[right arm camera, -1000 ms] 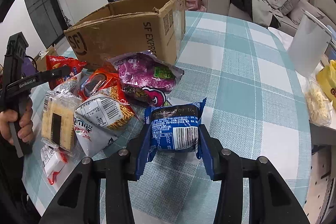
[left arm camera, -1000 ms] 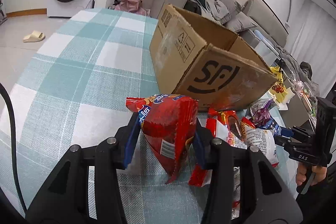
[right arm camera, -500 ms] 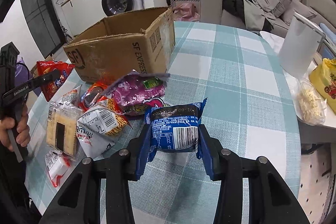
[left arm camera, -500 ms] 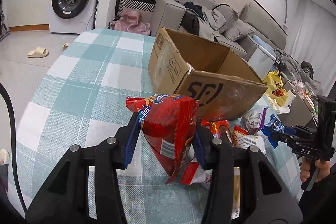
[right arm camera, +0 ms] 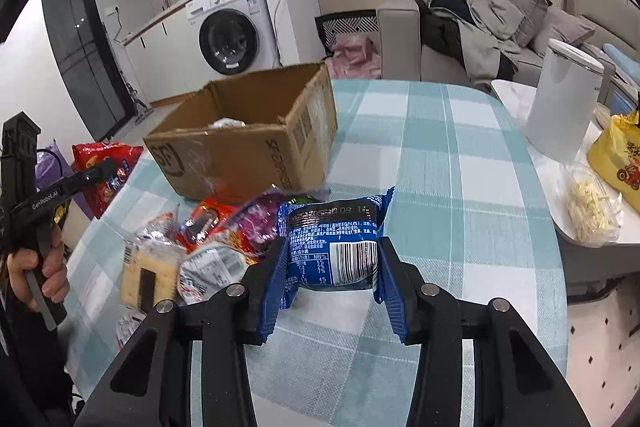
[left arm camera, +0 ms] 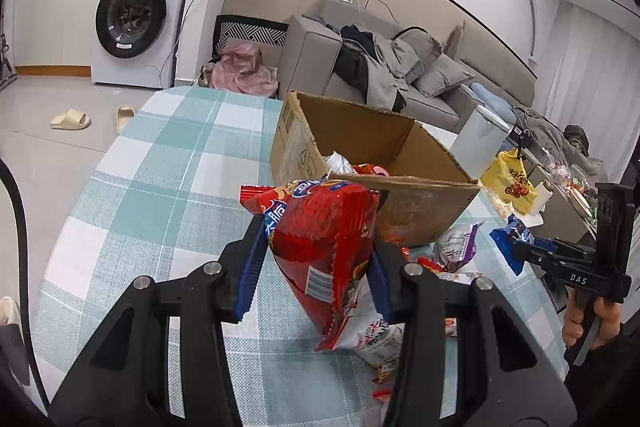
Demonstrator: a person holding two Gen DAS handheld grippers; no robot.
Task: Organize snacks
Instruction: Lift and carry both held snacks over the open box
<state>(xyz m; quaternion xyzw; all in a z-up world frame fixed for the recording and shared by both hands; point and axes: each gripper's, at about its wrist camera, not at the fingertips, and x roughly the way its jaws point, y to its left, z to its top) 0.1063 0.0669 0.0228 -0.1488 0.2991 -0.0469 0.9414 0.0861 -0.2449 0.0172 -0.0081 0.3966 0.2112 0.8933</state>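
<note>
Since a second earlier both my hands had risen, and the cardboard box [left arm camera: 384,163] now showed its inside.

Through the left wrist view, my left jaws [left arm camera: 316,267] were clamped on a red snack bag [left arm camera: 324,239], held above the checked desk [left arm camera: 160,163] just in front of the box (a few packets already lay in it).

Through the right wrist view, my right jaws [right arm camera: 332,279] gripped a blue snack packet [right arm camera: 336,247] over the desk, beside the loose pile of snacks [right arm camera: 208,239] near the box's front corner.
</note>
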